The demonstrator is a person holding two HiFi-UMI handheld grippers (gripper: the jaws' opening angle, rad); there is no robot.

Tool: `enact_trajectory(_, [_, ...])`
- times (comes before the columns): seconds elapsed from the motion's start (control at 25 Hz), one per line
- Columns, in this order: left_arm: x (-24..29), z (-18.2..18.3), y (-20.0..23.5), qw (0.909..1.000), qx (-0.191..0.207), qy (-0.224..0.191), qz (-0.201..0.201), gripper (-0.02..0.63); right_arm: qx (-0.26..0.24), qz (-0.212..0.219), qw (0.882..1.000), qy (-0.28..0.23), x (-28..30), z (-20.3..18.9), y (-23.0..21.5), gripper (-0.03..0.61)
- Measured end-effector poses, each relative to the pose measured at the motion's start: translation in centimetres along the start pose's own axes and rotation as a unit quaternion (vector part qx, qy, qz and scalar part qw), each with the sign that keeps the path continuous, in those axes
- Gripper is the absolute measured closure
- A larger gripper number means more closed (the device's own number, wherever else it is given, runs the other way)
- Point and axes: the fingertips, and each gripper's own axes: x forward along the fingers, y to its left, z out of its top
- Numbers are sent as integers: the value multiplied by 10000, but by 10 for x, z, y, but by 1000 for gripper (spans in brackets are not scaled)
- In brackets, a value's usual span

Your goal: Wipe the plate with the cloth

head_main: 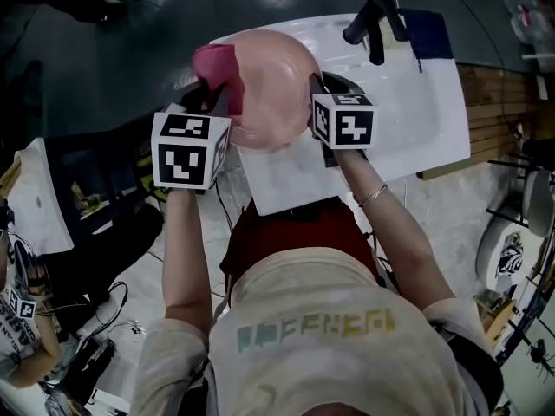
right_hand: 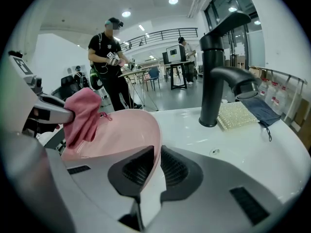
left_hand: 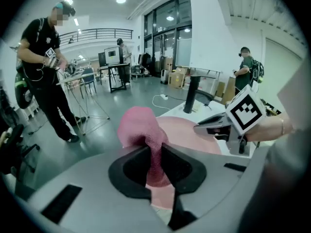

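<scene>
Plate (head_main: 276,94) is being held up, tilted, above the near-left part of the white sink top (head_main: 416,120). The right gripper (right_hand: 158,171) is clamping its rim, jaws pressed onto the thin pink edge, one on each face. The left gripper (left_hand: 154,166) is pinching the pink cloth (left_hand: 140,127), jaws closed on a bunched fold, the rest of the cloth bulging out ahead of them. The cloth is touching the plate at its left rim and inner face, opposite the right gripper's hold; the black faucet (right_hand: 214,81) is standing well clear behind.

Progress, as judged: both holds are made and wiping is looking just begun or under way. The cloth is contacting one edge region only. The surface is reading evenly pink, with no residue or streaks showing, so the share already wiped cannot be told. Left to do: carrying the cloth across the rest of the face and round the rim
</scene>
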Motion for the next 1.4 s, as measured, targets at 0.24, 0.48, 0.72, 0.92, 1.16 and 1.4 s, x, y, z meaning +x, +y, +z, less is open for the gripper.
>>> enact_trajectory(0.24, [8, 10, -61, 9969, 277, -61, -730, 546, 3, 9, 10000, -24, 1, 0, -1, 517])
enact_trajectory(0.48, [32, -2, -99, 9929, 269, 133, -1151, 546, 15, 11, 10000, -44, 2, 1, -2, 516])
enact_trajectory(0.72, [42, -29, -111, 9902, 153, 473, -1304, 546, 7, 17, 10000, -66, 1, 1, -1, 517])
enact_trajectory(0.92, [39, -39, -107, 9898, 260, 614, -1257, 546, -11, 32, 10000, -70, 2, 1, -2, 517])
enact_trajectory(1.16, [33, -48, -95, 9900, 329, 726, -1167, 546, -47, 48, 9999, -82, 1, 1, 0, 517])
enact_trajectory(1.4, [28, -53, -78, 9914, 213, 833, -987, 546, -63, 65, 9999, -80, 2, 2, -2, 516])
